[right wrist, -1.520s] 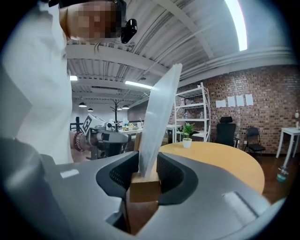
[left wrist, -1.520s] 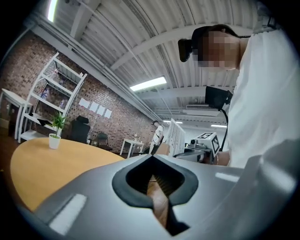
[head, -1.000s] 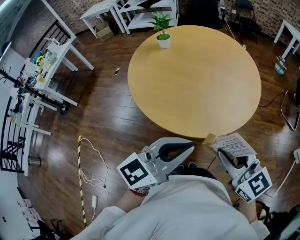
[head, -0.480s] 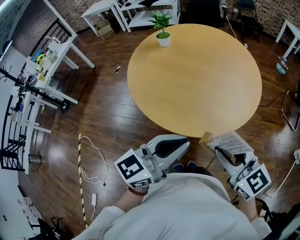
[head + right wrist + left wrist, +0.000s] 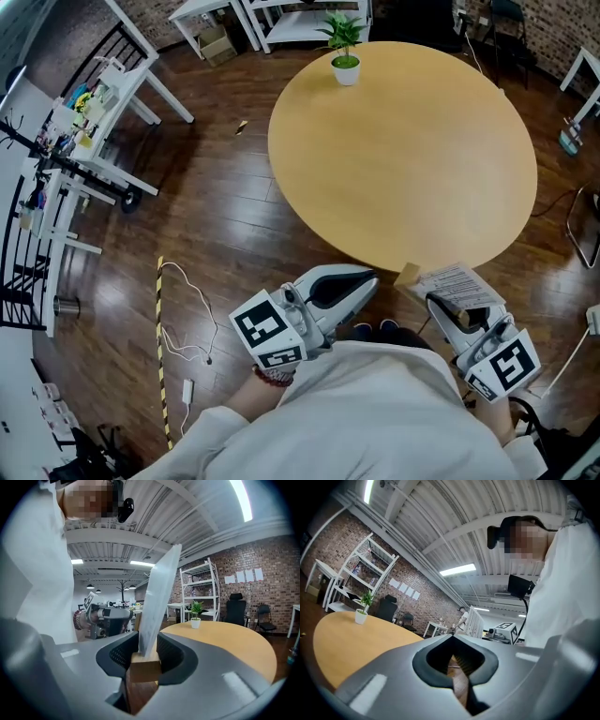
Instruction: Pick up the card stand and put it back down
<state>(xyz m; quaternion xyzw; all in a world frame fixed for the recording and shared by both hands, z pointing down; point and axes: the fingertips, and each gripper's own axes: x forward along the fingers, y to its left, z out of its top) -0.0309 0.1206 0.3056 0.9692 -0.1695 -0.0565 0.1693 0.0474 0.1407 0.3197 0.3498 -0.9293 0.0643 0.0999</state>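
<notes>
In the head view, a round wooden tabletop (image 5: 403, 159) fills the upper middle, with a small potted plant (image 5: 345, 66) near its far edge. Both tools are held low in front of the person's white shirt (image 5: 375, 412), over the dark wooden floor (image 5: 206, 225). The left tongs (image 5: 367, 279) point toward the near rim of the tabletop, their tips together. The right tongs (image 5: 442, 306) carry the card stand (image 5: 454, 284). Its pale wooden base shows right at the tabletop's near rim, and its printed card lies tilted back toward the person. Whether the base touches the rim cannot be told from here.

In the left gripper view, the left tongs (image 5: 452, 639) are closed tip to tip with nothing between them. Only floor shows through the hollow behind the tips. The tabletop spreads away to the left with the potted plant on it.

In the right gripper view, the right tongs (image 5: 146, 654) are clamped on the card stand's wooden base, which sits squeezed between the ribbed pads. The clear panel rises from the base, leaning slightly right, in the air. The tabletop lies beyond it to the right, apart from the stand, with white shelving (image 5: 199, 590) against the brick wall behind.
</notes>
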